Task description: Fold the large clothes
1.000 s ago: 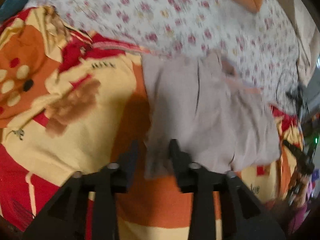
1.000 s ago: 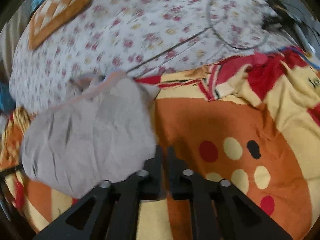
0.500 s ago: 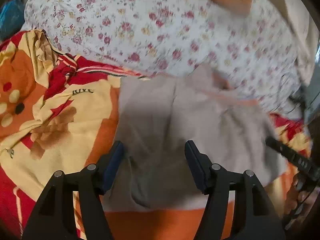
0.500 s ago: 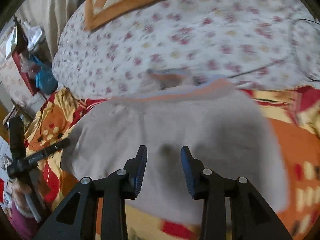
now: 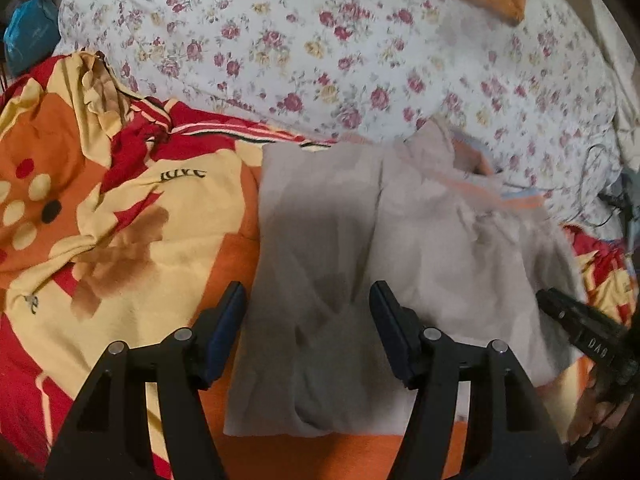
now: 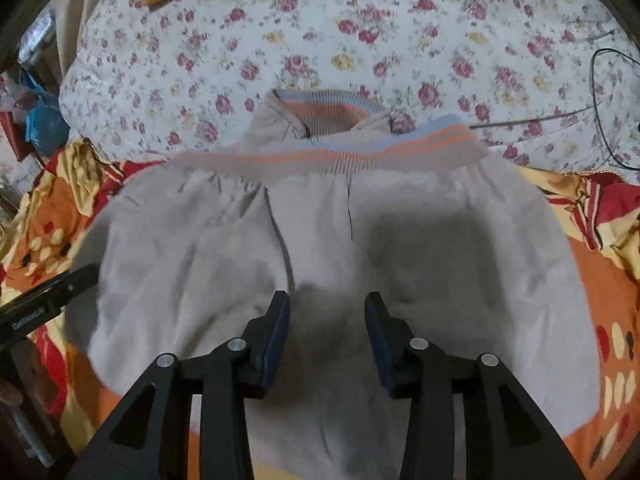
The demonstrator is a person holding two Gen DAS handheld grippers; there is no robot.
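Over the folded grey jacket [image 6: 400, 248], my left tongs [image 5: 306, 304] and right tongs [image 6: 326, 312] have just opened wide, holding nothing; this fold looks done.

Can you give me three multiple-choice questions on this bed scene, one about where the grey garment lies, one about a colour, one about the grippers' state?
1. Where does the grey garment mostly lie?
A. On the orange, red and yellow blanket
B. On the floor
C. On a chair

2. What colour are the bright stripes on its ribbed band?
A. Green
B. Orange
C. Black

3. How do the left gripper and the right gripper stand?
A. Both clamped on cloth
B. One clamped, one open
C. Both open, holding nothing

Answers:
1 A, blanket shows around its sides.
2 B, orange lines run along the band.
3 C, each gripper shows a clear gap above the cloth; the right gripper has just been opening.
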